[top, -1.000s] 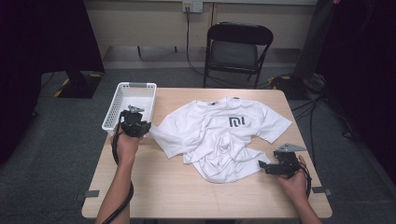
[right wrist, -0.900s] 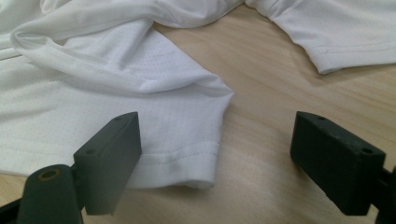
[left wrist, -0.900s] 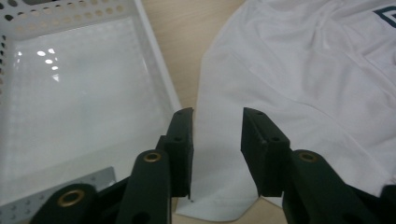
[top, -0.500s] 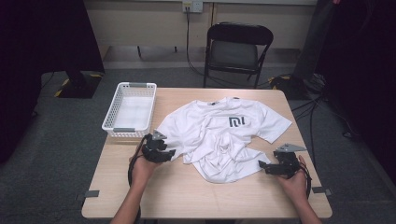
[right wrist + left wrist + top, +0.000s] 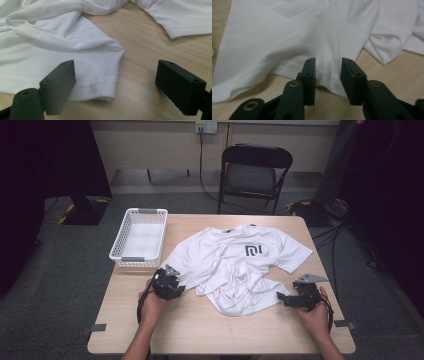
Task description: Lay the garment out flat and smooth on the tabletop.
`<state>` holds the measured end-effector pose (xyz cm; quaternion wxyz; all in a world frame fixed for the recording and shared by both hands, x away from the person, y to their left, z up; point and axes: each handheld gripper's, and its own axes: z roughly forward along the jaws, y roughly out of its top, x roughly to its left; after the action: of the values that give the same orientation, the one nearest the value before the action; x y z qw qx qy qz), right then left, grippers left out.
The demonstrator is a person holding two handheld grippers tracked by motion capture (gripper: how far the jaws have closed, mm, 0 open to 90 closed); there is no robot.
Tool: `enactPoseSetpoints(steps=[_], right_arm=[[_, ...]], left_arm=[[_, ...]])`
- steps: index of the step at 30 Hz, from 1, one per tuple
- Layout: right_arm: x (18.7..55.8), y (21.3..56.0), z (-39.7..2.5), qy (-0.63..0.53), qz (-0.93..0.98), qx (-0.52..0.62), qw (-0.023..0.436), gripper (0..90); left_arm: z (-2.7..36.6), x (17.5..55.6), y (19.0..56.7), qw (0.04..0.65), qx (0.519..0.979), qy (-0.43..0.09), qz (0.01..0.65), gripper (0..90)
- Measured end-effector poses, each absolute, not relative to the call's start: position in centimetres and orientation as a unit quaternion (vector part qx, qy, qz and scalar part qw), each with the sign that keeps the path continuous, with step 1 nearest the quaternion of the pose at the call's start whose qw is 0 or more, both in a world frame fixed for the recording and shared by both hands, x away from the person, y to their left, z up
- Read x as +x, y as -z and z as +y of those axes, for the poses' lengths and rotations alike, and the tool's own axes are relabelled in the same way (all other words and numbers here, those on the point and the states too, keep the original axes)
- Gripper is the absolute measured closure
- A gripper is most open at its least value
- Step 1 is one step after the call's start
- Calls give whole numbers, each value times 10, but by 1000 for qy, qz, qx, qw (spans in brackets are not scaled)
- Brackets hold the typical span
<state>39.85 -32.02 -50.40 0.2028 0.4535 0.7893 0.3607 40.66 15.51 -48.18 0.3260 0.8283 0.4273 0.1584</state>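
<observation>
A white T-shirt [image 5: 240,265] with a dark logo lies crumpled on the wooden table [image 5: 210,330]. My left gripper [image 5: 176,289] rests at the shirt's near-left sleeve. In the left gripper view its jaws [image 5: 328,63] stand partly apart, straddling the sleeve's stitched hem [image 5: 287,67] without clamping it. My right gripper [image 5: 282,298] sits at the shirt's near-right bottom edge. In the right gripper view it [image 5: 116,66] is wide open, with a hemmed corner of the shirt [image 5: 100,85] lying flat between the jaws.
A white plastic basket [image 5: 140,237] stands at the table's far left, with nothing in it that I can see. A black folding chair [image 5: 255,175] is beyond the far edge. Bare wood runs along the near edge between the hands.
The left hand has carried its gripper from beside the basket, toward the person and to the right, to the shirt's left sleeve. The right gripper has stayed put.
</observation>
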Motion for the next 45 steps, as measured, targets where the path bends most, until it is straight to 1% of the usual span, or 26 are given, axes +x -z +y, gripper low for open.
enactPoseSetpoints(steps=[2,3,6,8,15,19,28,30,32,35,38,39,40,42,45], right_arm=[[398,504,-320,-361,789,454,203,151],[398,504,-320,-361,789,454,203,151],[398,504,-320,-361,789,453,203,151],[398,504,-320,-361,789,453,203,152],[398,504,-320,-361,789,453,203,152],[398,504,-320,-361,790,453,203,152],[396,504,-321,-361,789,454,203,154],[395,503,-323,-363,787,456,202,187],[395,501,-325,-365,785,460,198,194],[393,495,-327,-379,778,455,208,244],[395,490,-327,-379,781,448,214,332],[397,490,-328,-378,782,447,215,404],[398,490,-328,-381,785,444,205,471],[401,490,-327,-386,786,446,186,470],[405,493,-321,-369,794,444,190,479]], left_arm=[[153,405,481,328,832,-179,411,424],[152,405,481,329,834,-182,403,353],[150,407,486,342,833,-183,394,262],[151,408,490,341,835,-182,392,224],[152,406,496,345,836,-183,386,197],[153,406,499,357,833,-183,381,143],[155,407,501,364,834,-181,372,115],[155,407,501,365,834,-181,372,116],[155,408,501,365,834,-180,372,116],[155,408,501,365,834,-180,372,117],[155,407,501,365,834,-181,372,117],[155,407,501,365,834,-181,372,117],[155,407,501,365,834,-181,372,117],[155,408,501,365,834,-181,372,117],[156,408,501,366,834,-179,373,122]])
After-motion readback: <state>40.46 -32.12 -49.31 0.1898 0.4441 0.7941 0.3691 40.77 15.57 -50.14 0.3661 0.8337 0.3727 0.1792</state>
